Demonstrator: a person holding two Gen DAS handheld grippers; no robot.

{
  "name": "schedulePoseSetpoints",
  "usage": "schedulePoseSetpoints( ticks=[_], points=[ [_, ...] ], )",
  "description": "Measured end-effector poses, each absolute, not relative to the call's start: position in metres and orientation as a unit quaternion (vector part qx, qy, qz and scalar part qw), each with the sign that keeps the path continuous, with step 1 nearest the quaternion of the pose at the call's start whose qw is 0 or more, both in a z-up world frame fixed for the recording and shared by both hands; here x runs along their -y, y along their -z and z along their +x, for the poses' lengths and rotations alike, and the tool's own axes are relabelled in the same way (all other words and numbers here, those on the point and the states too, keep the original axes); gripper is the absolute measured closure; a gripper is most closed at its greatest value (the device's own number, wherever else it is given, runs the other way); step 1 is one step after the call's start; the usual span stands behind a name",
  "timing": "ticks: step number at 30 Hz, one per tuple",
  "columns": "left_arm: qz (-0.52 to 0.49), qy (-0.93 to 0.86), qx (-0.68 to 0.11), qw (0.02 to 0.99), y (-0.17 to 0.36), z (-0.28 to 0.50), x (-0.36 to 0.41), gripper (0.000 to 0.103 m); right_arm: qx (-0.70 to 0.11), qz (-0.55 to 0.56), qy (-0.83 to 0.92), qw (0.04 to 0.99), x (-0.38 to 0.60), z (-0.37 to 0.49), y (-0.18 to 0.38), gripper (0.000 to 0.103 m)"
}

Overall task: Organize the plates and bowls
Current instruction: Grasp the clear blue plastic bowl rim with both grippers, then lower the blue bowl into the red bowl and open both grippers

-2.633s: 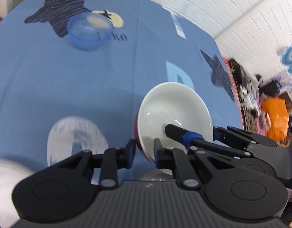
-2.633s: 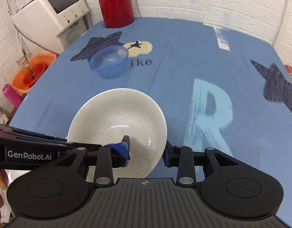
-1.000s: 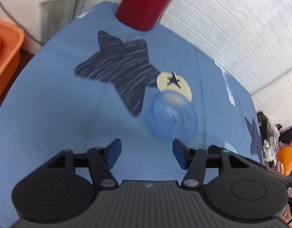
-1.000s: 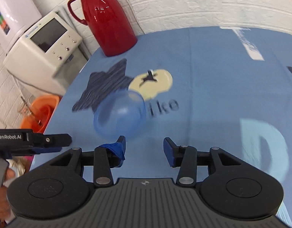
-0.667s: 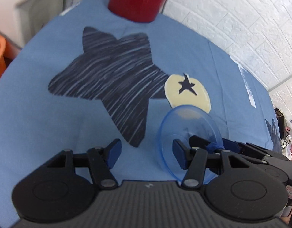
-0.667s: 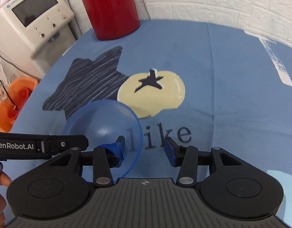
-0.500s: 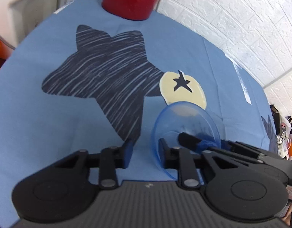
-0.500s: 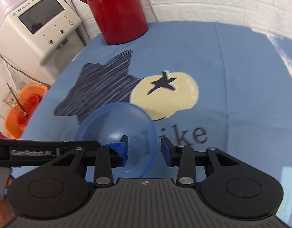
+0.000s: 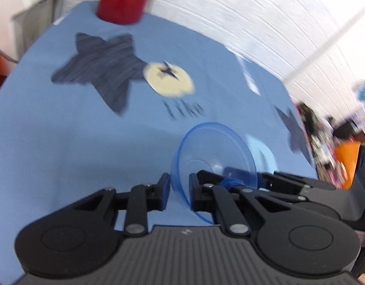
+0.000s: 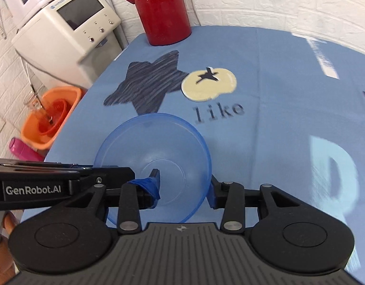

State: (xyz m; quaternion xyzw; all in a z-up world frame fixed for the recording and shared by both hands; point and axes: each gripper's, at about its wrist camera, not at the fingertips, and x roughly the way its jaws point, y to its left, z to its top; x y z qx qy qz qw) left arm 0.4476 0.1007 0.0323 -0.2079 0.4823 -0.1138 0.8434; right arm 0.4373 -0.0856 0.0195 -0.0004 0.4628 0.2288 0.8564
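Note:
A translucent blue bowl (image 9: 213,147) (image 10: 158,147) hangs tilted just above the blue tablecloth (image 10: 265,130), held from two sides. My left gripper (image 9: 179,182) is shut on its near rim, with one pad inside and one outside. My right gripper (image 10: 183,187) straddles the bowl's right wall. Its blue-taped finger is inside near the base, and the other pad presses the outside of the rim. The right gripper (image 9: 246,180) also shows in the left wrist view, reaching in from the right. No plates or other bowls are in view.
A red thermos jug (image 10: 163,9) stands at the table's far edge. A white appliance (image 10: 71,23) sits beyond the left edge, with an orange basin (image 10: 52,116) and a pink bottle (image 10: 18,147) lower down. Blurred clutter (image 9: 343,156) lies off the right side.
Both grippers left the white bowl, came to the blue bowl and closed on its rim. The bowl has since left its spot by the "like" print and come toward me.

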Motion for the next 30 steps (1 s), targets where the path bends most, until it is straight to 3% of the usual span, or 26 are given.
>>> schedulePoseSetpoints(
  ticks=[9, 18, 19, 21, 22, 30],
  points=[
    [-0.174, 0.200, -0.522, 0.811, -0.026, 0.321, -0.019, 0.099, -0.495, -0.027, -0.181, 0.850, 0.154, 0.293, -0.025, 0.077],
    [-0.108, 0.205, -0.527, 0.817, -0.006, 0.287, 0.015, 0.096, -0.490, -0.007, -0.173, 0.855, 0.180, 0.256, 0.002, 0.079],
    [-0.102, 0.208, -0.523, 0.820, -0.008, 0.287, 0.016, 0.092, -0.485, -0.005, -0.174, 0.857, 0.183, 0.253, 0.002, 0.079],
    [-0.094, 0.196, -0.520, 0.826, -0.011, 0.286, 0.014, 0.066, -0.478, 0.004, -0.172, 0.861, 0.191, 0.248, -0.001, 0.079],
    [-0.089, 0.187, -0.515, 0.832, -0.014, 0.288, 0.012, 0.042, -0.473, 0.003, -0.166, 0.866, 0.194, 0.246, -0.003, 0.078],
    [-0.076, 0.169, -0.482, 0.856, -0.031, 0.288, -0.020, 0.042, -0.445, 0.042, -0.154, 0.881, 0.234, 0.233, -0.007, 0.077]
  ],
)
